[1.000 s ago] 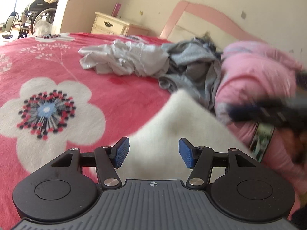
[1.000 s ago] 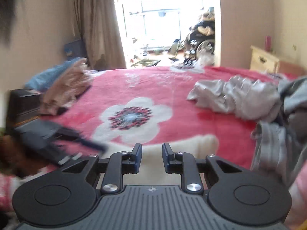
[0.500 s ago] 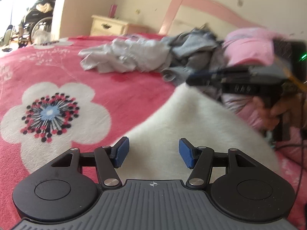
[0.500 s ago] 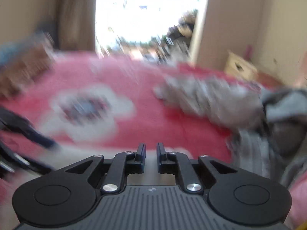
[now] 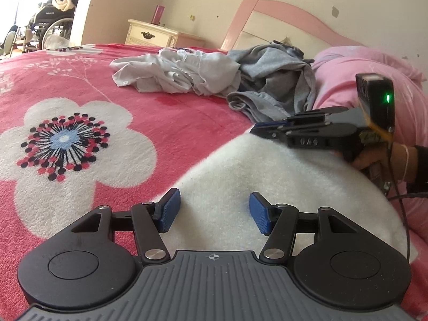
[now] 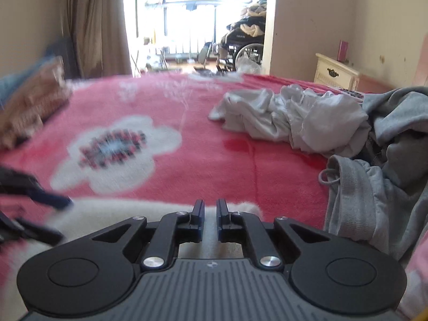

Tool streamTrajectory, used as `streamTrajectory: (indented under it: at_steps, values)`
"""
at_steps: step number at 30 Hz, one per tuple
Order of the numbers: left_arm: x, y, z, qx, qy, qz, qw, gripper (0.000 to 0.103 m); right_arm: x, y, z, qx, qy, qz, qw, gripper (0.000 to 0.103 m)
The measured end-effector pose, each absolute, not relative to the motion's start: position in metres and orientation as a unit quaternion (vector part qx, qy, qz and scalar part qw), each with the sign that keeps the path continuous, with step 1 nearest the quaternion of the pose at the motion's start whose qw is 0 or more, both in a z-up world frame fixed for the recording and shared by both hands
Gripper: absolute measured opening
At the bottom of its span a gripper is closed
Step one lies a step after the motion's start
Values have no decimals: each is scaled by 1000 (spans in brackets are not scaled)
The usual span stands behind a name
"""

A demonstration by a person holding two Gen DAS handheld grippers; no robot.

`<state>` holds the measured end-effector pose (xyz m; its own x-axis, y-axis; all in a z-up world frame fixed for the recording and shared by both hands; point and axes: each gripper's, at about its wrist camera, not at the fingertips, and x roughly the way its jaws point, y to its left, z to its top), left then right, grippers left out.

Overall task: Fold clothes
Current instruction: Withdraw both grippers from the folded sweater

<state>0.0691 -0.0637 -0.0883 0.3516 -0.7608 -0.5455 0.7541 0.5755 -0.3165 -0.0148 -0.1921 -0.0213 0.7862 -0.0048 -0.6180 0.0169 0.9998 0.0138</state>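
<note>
I count three garments on the bed: one white fleecy garment right under my grippers, one crumpled pale grey shirt further up, one darker grey hooded top touching it toward the headboard. One pink pillow beside the hooded top. One nightstand, one wheelchair in the doorway.

My left gripper hangs over the near edge of the white garment, blue pads wide apart, nothing between them. My right gripper sits at the garment's far edge; its jaws are nearly together with only a thin slit left. Whether fleece is pinched in that slit I cannot tell. In the left view the right gripper lies low over the white fabric, a hand behind it.

Open room: a wide stretch of red flowered blanket lies bare to the left of the piles. On the blanket's far left edge a brownish heap, blurred.
</note>
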Motion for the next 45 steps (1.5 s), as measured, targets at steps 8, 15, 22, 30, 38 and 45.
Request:
streamTrajectory:
  at_steps: [8,15,22,30,38,45]
  values:
    - [58,-56,-62,-14,334,-437,835,58,-83,-168,8,11,334,62,940,12]
    - [41,-77,-75,41,364,-439,821,58,-103,-170,-32,43,370,36,927,7]
    - [35,-76,-61,43,369,-413,831,58,-131,-155,5,30,350,76,933,11]
    - [3,-87,-73,64,402,-432,804,58,-145,-158,-15,45,386,54,920,12]
    - [-18,-82,-55,50,399,-462,790,58,-178,-141,-25,23,430,80,899,11]
    - [-43,-93,-64,96,395,-470,784,58,-209,-135,-4,64,423,91,899,11]
